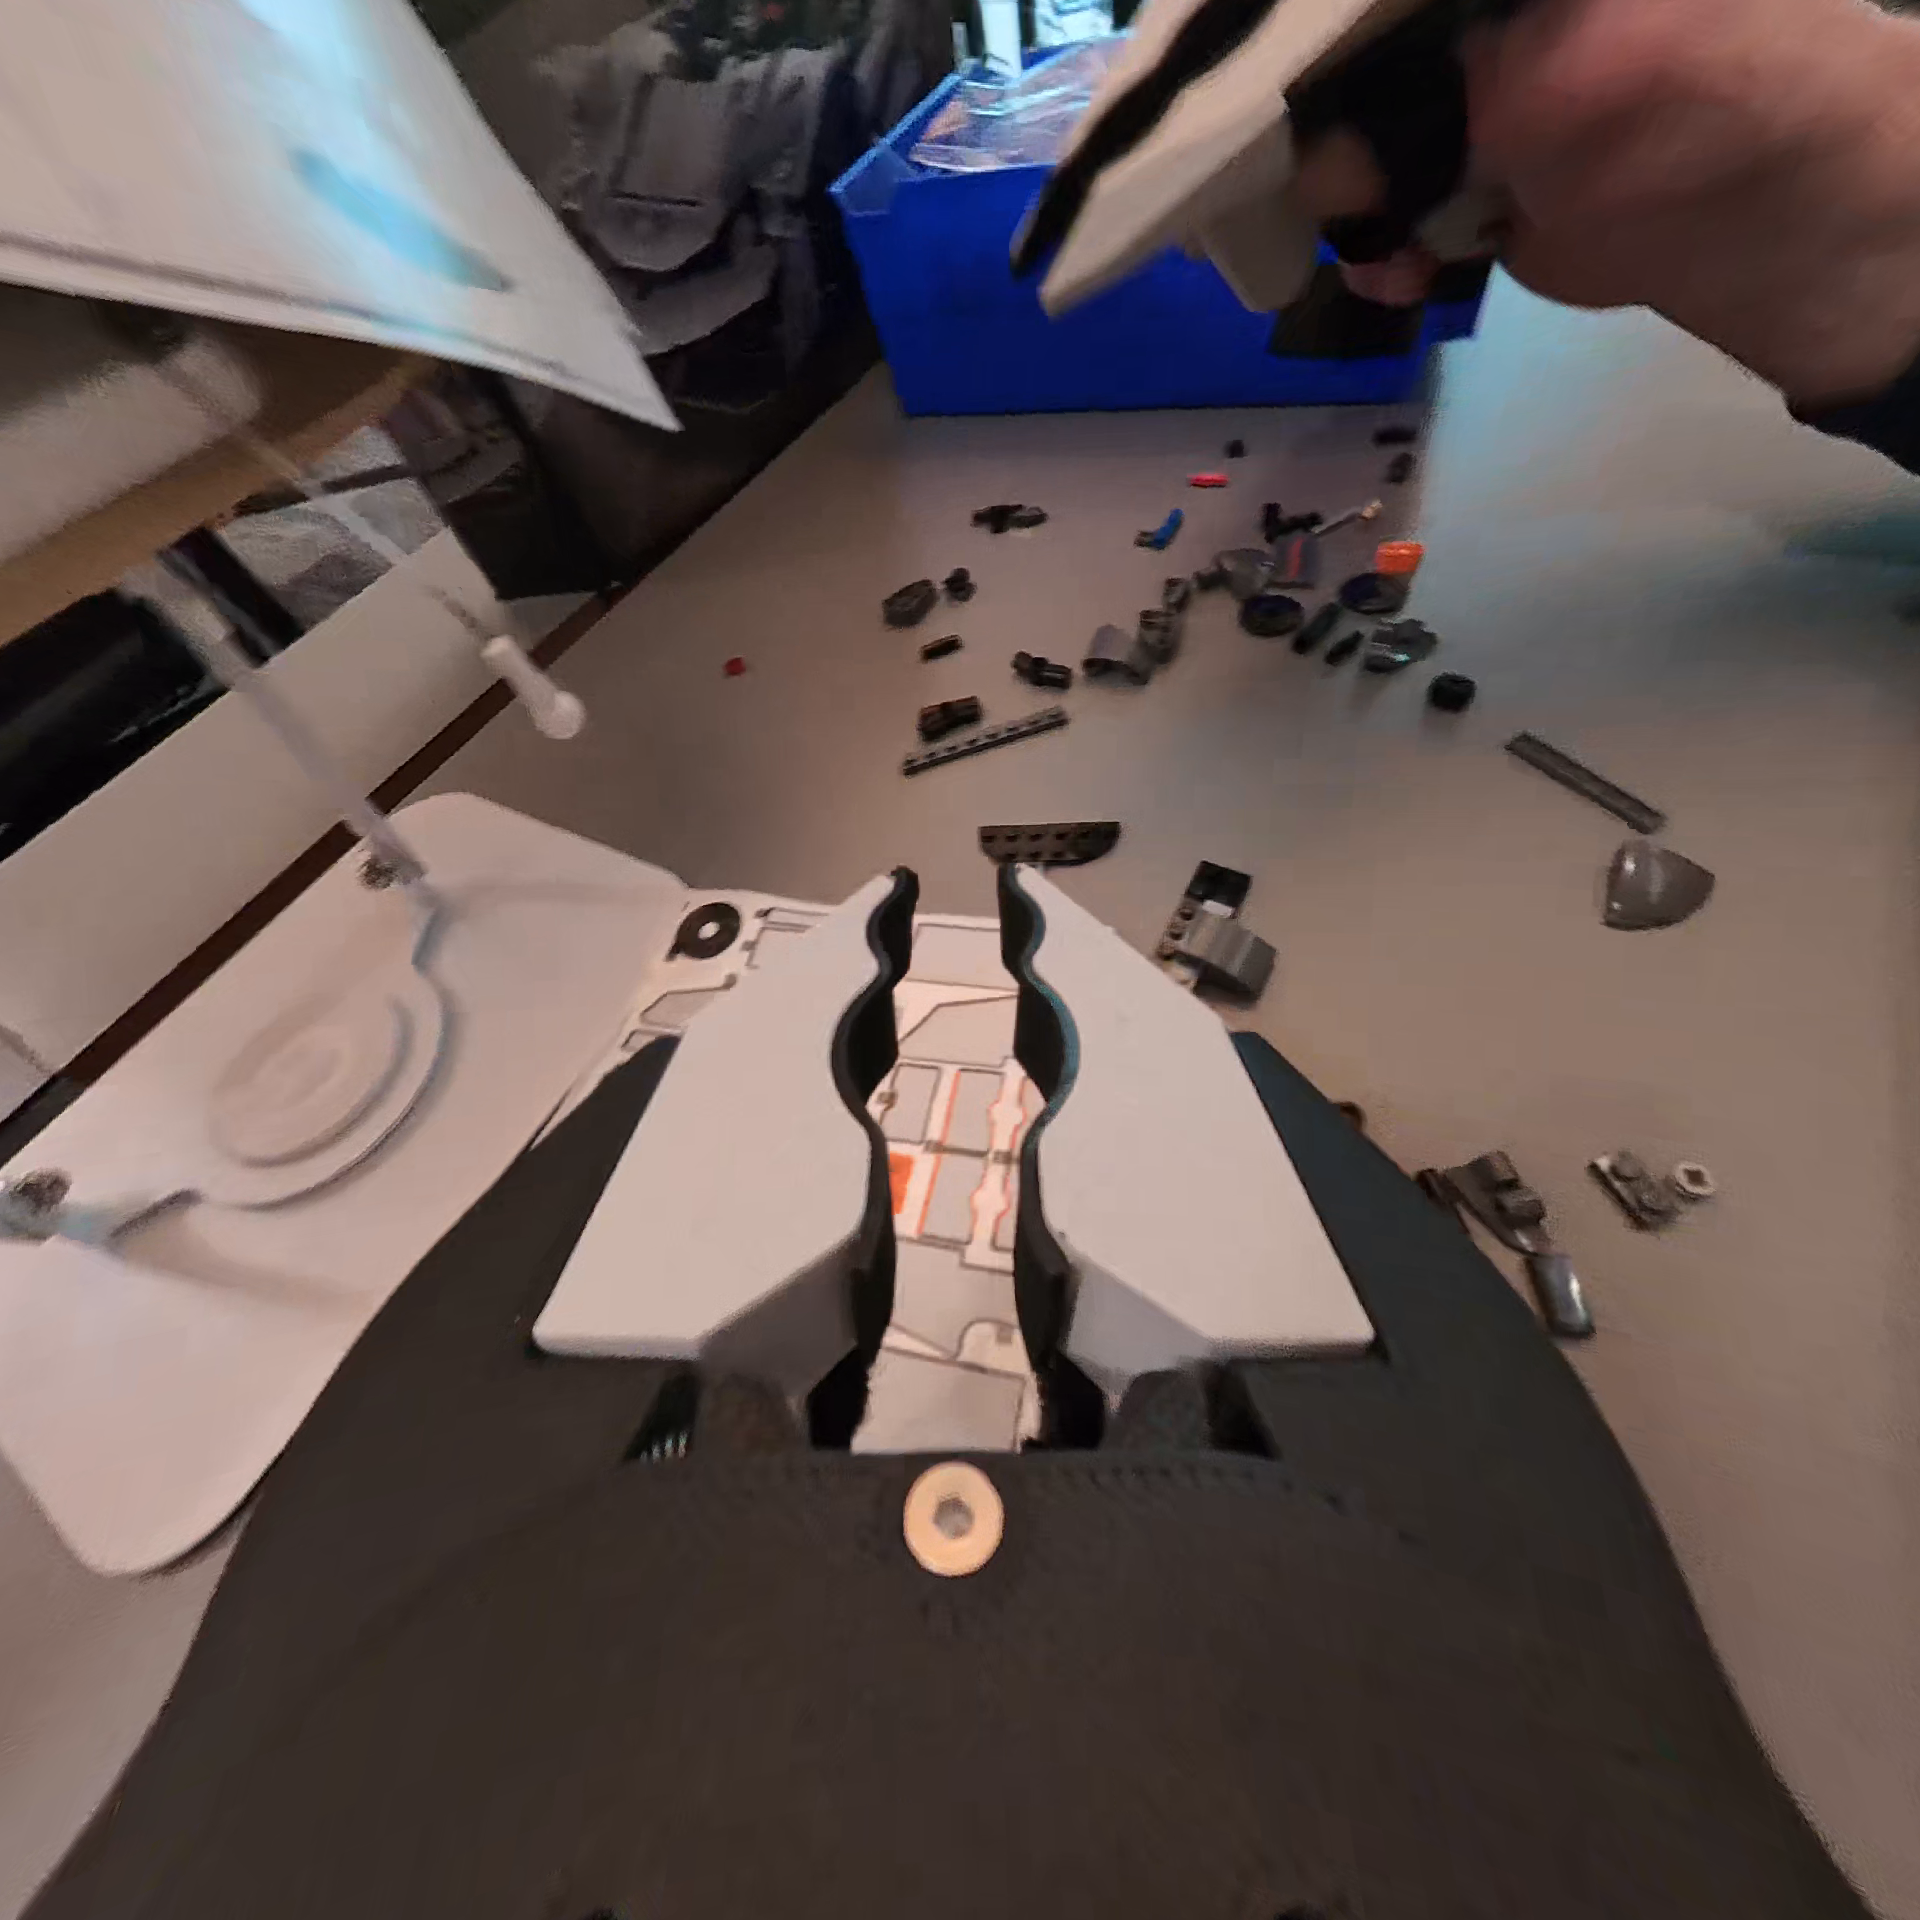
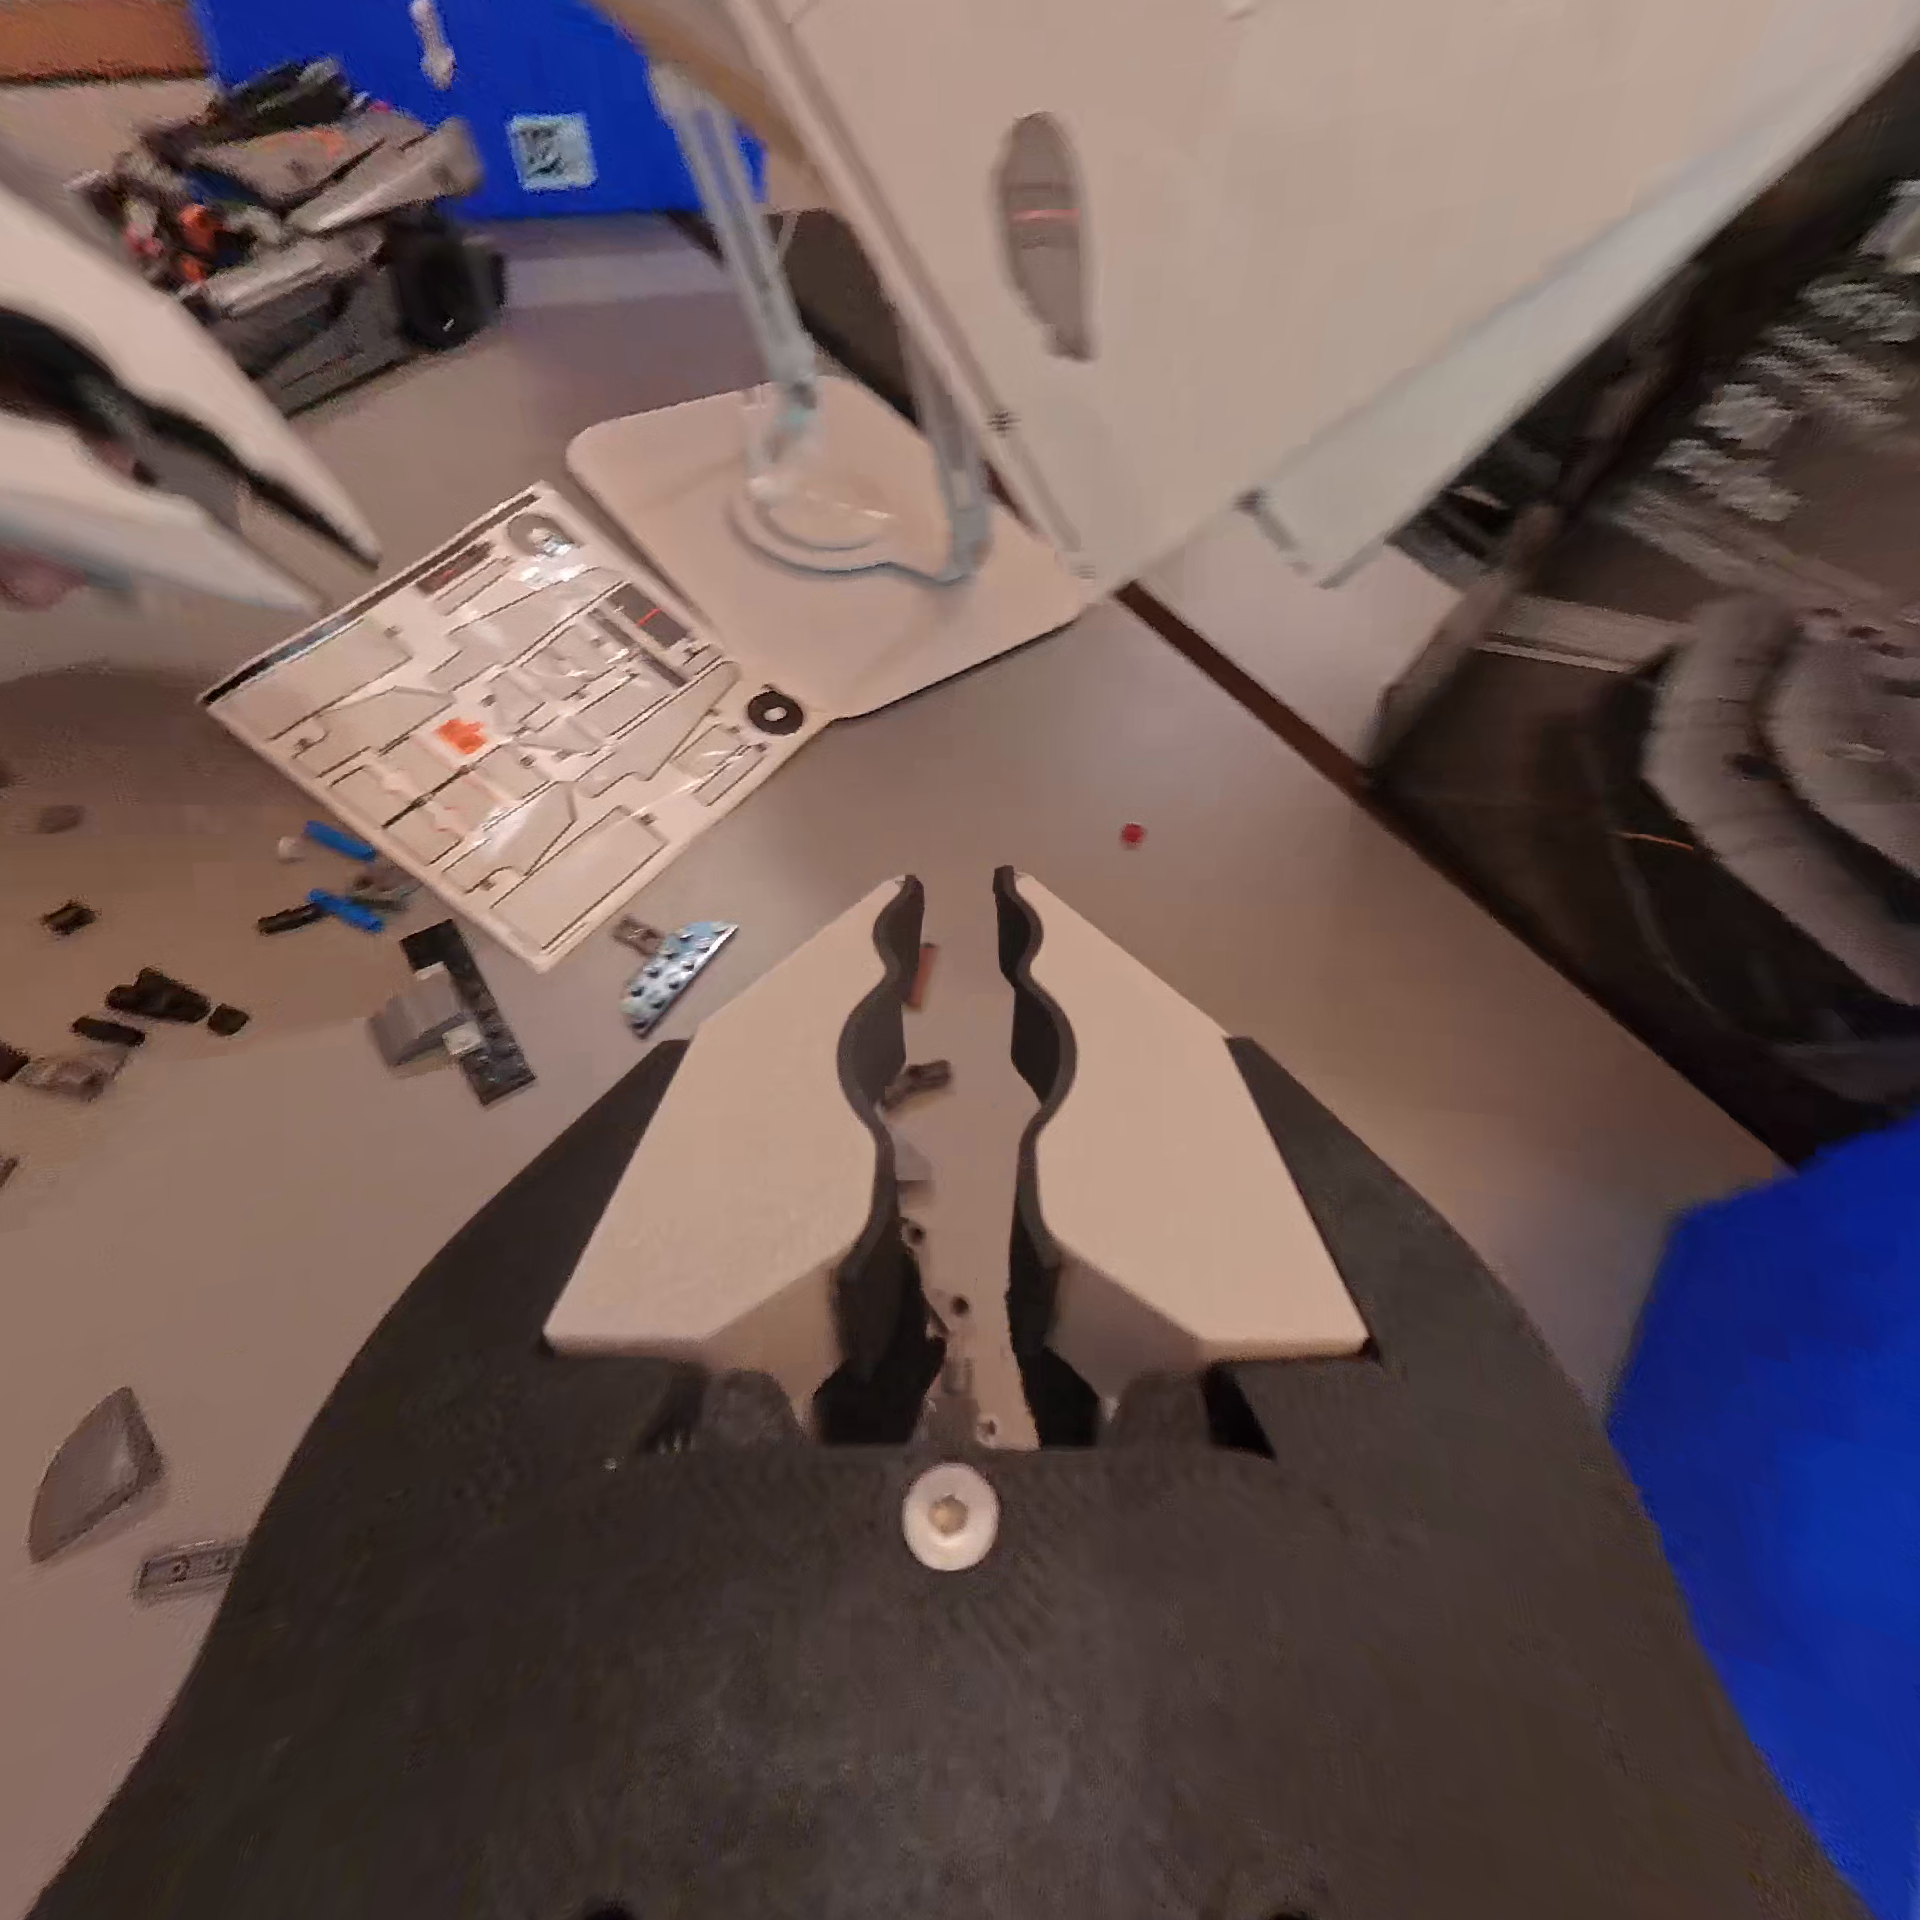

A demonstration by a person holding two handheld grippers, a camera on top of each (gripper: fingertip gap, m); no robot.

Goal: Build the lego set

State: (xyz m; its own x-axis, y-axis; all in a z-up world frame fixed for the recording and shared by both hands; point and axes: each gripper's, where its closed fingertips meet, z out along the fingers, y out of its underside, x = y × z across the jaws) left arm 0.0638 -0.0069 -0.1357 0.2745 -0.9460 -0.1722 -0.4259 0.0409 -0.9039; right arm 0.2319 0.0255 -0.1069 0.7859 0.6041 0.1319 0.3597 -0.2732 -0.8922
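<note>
Two grippers, ours: left gripper jaws spread, empty, above white sticker sheet; right gripper jaws spread, empty, over grey counter amid scattered dark lego pieces.

Table: a grey tabletop fills most of both views; its far edge runs diagonally, with a dark brown strip along it.
Stand: a white flat base rests on the table near that edge, with pale blue-tinted arms rising from it to a white board tilted overhead.
Bin: a blue plastic bin stands at the far end of the table.
Beyond the edge: dark, blurred furniture and grey fabric; what they are cannot be told.
Light: soft, even and indoor; no window shows.
</note>
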